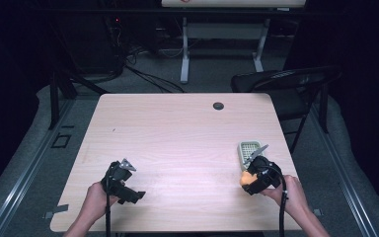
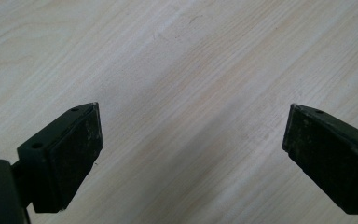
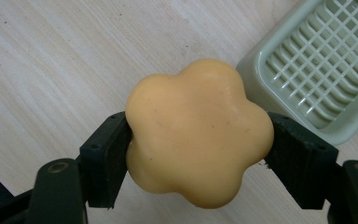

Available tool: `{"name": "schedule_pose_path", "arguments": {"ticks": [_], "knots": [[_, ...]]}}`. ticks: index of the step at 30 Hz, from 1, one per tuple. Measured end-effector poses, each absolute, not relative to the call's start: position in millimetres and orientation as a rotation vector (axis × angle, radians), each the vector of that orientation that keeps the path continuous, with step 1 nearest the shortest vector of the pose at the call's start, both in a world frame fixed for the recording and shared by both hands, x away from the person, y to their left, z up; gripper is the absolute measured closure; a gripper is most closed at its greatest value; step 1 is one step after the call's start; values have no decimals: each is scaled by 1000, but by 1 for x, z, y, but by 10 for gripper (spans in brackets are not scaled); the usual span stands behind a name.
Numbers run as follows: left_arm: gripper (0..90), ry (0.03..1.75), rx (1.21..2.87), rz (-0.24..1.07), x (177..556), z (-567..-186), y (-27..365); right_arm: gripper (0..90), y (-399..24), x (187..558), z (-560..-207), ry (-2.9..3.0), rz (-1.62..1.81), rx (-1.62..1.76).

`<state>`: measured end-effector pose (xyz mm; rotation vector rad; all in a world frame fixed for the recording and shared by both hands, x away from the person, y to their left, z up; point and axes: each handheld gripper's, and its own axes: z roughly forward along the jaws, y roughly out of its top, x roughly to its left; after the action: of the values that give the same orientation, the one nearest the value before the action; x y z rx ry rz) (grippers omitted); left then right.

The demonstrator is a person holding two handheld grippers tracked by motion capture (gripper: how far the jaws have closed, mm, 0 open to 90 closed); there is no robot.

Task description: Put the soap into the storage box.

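Note:
An orange flower-shaped soap (image 3: pixel 198 133) sits squeezed between the two black jaws of my right gripper (image 3: pixel 198 149), just above the table. In the high view that gripper (image 1: pixel 249 180) is near the table's front right, with the soap (image 1: pixel 247 179) showing at its left side. A pale green grid-bottomed soap dish (image 3: pixel 324 77) lies right beside it, further back, also seen as the dish (image 1: pixel 248 148) in the high view. My left gripper (image 2: pixel 191 149) hangs over bare wood with its jaws wide apart and nothing between them; in the high view it (image 1: pixel 121 181) is at the front left.
The light wooden table (image 1: pixel 177 133) has a round cable hole (image 1: pixel 218 105) near its back edge. A black folding chair (image 1: pixel 286 86) stands off the back right corner. A white desk frame (image 1: pixel 222 39) and cables lie on the floor beyond.

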<state>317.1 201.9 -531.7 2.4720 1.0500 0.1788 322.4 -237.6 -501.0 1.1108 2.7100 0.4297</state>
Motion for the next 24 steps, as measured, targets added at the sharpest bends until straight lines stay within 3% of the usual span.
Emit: {"name": "schedule_pose_path", "arguments": {"ticks": [24], "knots": [[48,1042,2485,174,317,-532,201,267,-254,330,-489,2640,441,1164]]}}
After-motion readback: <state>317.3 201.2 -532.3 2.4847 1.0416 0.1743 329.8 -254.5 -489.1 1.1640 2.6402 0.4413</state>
